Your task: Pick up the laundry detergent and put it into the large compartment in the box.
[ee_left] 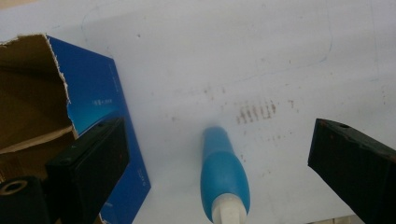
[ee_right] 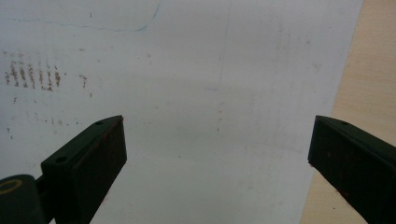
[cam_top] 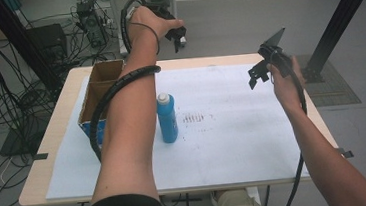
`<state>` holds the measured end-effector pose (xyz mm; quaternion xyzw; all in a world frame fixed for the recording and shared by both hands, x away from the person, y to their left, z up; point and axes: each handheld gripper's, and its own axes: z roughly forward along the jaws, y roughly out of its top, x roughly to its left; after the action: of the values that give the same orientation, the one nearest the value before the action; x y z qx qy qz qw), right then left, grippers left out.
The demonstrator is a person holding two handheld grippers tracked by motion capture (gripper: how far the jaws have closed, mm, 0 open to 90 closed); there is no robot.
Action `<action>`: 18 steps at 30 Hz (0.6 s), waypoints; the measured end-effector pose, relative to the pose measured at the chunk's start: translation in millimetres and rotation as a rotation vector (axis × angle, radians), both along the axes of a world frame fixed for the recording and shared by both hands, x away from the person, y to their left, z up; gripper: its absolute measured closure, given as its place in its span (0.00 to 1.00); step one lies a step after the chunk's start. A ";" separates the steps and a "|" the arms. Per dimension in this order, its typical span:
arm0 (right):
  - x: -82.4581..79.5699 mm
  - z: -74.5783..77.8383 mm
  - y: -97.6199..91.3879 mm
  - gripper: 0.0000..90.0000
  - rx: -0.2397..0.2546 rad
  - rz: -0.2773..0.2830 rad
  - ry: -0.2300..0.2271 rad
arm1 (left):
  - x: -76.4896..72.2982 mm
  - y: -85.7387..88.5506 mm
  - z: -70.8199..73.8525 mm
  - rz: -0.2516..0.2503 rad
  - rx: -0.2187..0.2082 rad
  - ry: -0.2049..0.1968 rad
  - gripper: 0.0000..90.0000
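Both grippers gape wide and empty: left gripper raised beyond the tabletop's far edge, above the upright blue bottle, right gripper near the right edge

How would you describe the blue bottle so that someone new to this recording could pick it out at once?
Start at the white sheet that covers most of the wooden table. Near its left side lies an open cardboard box with blue outer walls. Just right of that box stands the blue bottle, apart from it: upright, slim, glossy, with a white cap, the one standing thing on the sheet.
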<state>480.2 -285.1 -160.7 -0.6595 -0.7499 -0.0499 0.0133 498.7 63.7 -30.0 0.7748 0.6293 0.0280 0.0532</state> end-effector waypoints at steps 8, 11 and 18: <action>-1.4 0.2 1.4 0.05 -0.004 0.003 -0.005 | -1.9 0.5 2.5 0.000 -0.001 -0.005 0.06; -1.6 0.9 2.0 0.05 -0.003 0.001 -0.003 | -2.1 0.4 2.2 0.002 0.000 -0.003 0.07; -1.9 1.9 2.1 0.05 0.000 0.002 -0.004 | -2.6 1.0 3.4 0.001 0.001 -0.004 0.07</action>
<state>478.3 -283.0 -158.8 -0.6586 -0.7506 -0.0512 0.0116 496.0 64.6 -26.6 0.7744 0.6297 0.0301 0.0539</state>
